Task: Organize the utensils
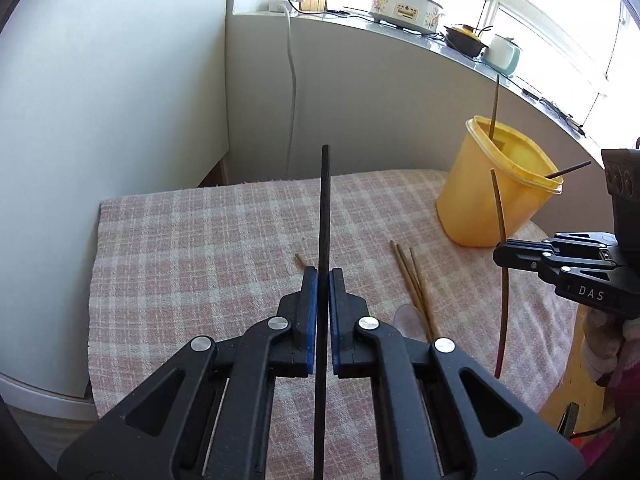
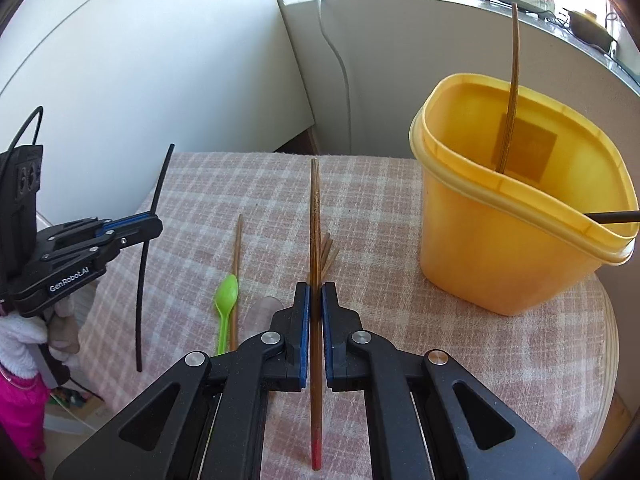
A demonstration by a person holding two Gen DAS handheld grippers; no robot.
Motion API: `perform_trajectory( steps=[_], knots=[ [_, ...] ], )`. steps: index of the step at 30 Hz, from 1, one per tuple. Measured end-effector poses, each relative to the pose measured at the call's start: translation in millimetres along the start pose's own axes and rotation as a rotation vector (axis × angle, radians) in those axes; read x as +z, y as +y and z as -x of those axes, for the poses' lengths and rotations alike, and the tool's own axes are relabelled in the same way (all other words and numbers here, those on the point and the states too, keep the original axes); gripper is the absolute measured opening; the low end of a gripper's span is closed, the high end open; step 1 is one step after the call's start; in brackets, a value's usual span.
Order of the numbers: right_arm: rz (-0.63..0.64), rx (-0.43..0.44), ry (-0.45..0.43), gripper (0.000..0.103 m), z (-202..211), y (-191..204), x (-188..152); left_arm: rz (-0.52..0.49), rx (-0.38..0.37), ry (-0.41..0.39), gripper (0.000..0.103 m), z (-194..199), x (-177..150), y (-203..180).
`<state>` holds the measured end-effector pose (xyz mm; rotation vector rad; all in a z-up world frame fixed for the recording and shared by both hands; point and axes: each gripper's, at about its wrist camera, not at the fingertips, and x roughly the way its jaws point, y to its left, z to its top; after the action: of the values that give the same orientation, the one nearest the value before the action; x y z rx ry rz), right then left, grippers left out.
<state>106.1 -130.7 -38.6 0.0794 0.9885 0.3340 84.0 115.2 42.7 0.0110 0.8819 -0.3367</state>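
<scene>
My left gripper (image 1: 323, 276) is shut on a black chopstick (image 1: 325, 200), which stands up between its blue pads above the checked cloth. My right gripper (image 2: 316, 292) is shut on a brown chopstick (image 2: 315, 216) with a red lower end. Each gripper shows in the other's view: the right gripper (image 1: 505, 254) with its brown chopstick (image 1: 500, 216), the left gripper (image 2: 154, 226) with its black chopstick (image 2: 150, 248). A yellow tub (image 2: 516, 216) at the right holds one brown and one black chopstick. Loose brown chopsticks (image 1: 412, 288) and a green spoon (image 2: 225, 308) lie on the cloth.
A pink-and-white checked cloth (image 1: 200, 260) covers the small table. A grey wall and a white panel (image 1: 100, 100) stand behind it. On the window ledge sit a cooker pot (image 1: 406, 8) and other appliances. A white cable (image 1: 294, 80) hangs down the wall.
</scene>
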Motion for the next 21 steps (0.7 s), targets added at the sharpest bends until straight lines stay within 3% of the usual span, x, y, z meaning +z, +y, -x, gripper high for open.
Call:
perform_trajectory(
  steps=[6, 8, 13, 21],
  knots=[
    [0.0, 0.005, -0.074, 0.005, 29.5, -3.4, 2.6, -0.021, -0.024, -0.061, 0.003, 21.8, 5.8, -15.4],
    [0.002, 0.0, -0.099, 0.005, 36.5, -4.3, 4.4, -0.027, -0.034, -0.08, 0.003, 1.0, 2.3, -30.1],
    [0.011, -0.014, -0.16, 0.005, 53.1, -3.9, 7.6, -0.037, -0.052, -0.141, 0.003, -5.5, 10.1, -59.6],
    [0.03, -0.047, -0.259, 0.005, 80.9, -4.8, 15.7, -0.088, -0.074, -0.239, 0.003, 9.4, 28.6, -89.9]
  ],
)
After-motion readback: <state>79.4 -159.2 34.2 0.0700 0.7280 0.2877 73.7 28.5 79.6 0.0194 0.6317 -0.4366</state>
